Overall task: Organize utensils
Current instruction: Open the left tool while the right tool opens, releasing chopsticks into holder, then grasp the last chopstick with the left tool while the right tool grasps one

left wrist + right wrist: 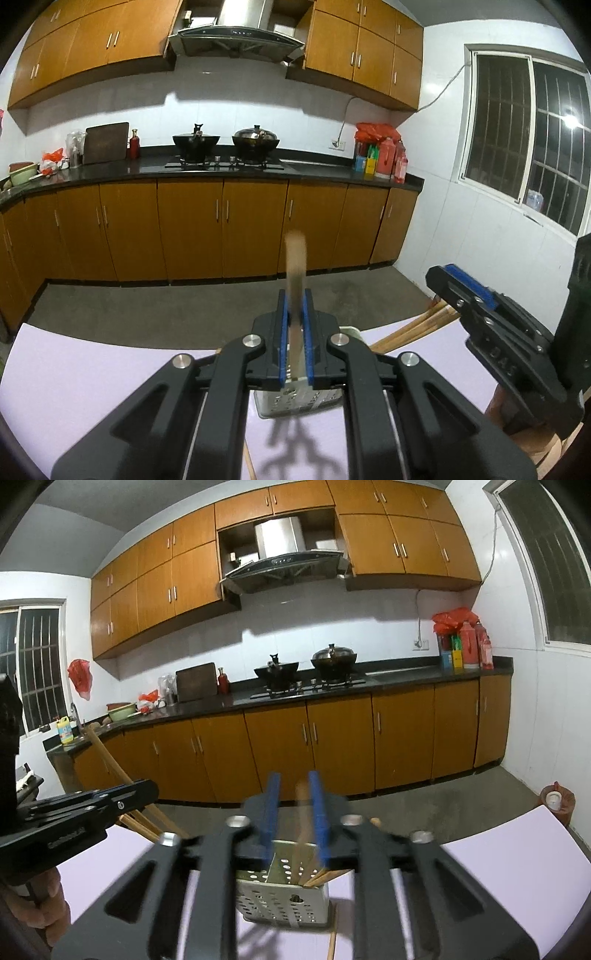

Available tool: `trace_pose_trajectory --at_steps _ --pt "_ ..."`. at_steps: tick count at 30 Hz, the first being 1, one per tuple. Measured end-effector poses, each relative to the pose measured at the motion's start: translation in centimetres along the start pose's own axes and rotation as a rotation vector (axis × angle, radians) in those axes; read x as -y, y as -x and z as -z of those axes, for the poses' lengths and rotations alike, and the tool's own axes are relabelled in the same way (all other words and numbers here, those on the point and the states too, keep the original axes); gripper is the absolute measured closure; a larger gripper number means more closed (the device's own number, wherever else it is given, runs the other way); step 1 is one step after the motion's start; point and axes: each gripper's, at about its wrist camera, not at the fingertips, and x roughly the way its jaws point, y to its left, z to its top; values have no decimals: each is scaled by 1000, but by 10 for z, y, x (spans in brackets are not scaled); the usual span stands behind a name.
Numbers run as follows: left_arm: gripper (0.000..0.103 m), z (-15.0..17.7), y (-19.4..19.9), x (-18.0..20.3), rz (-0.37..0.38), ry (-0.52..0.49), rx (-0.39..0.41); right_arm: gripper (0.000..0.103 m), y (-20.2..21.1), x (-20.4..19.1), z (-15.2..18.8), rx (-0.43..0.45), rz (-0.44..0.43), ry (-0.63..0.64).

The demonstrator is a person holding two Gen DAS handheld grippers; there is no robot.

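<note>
My left gripper [295,295] is shut on wooden chopsticks [295,266] that stand up between its blue pads. It hovers over a perforated metal utensil holder [295,404] on the purple table. In the right wrist view the left gripper [144,788] comes in from the left with its chopsticks [107,764] slanting up. My right gripper [294,781] hangs above the same holder [284,893] with its jaws apart. One blurred chopstick [302,812] stands between them near the right pad, its lower end in the holder. More chopsticks [328,877] lean in the holder.
Purple table top [92,369] ends a little beyond the holder, with grey floor and kitchen cabinets [221,229] behind. A loose chopstick [331,945] lies near the holder's front. A brown jar with a white lid [556,799] stands past the table's far right corner. A hand [40,904] grips the left tool.
</note>
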Motion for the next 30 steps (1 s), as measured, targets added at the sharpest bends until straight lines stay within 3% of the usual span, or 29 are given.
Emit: trace_pose_trajectory --at_steps 9,12,15,21,24,30 --pt "89 2 50 -9 10 42 93 67 43 13 -12 49 22 -17" --pt "83 16 71 -17 -17 50 106 65 55 28 2 18 79 -8" --pt "77 46 84 -34 -86 49 82 62 54 50 36 -82 141 -25" --pt "75 129 53 -65 -237 64 -121 62 27 76 122 -381 171 -103" --pt "75 169 30 -72 -220 102 -235 63 17 70 158 -497 110 -142" --pt "75 201 8 -57 -154 110 -326 67 3 36 191 -593 31 -104"
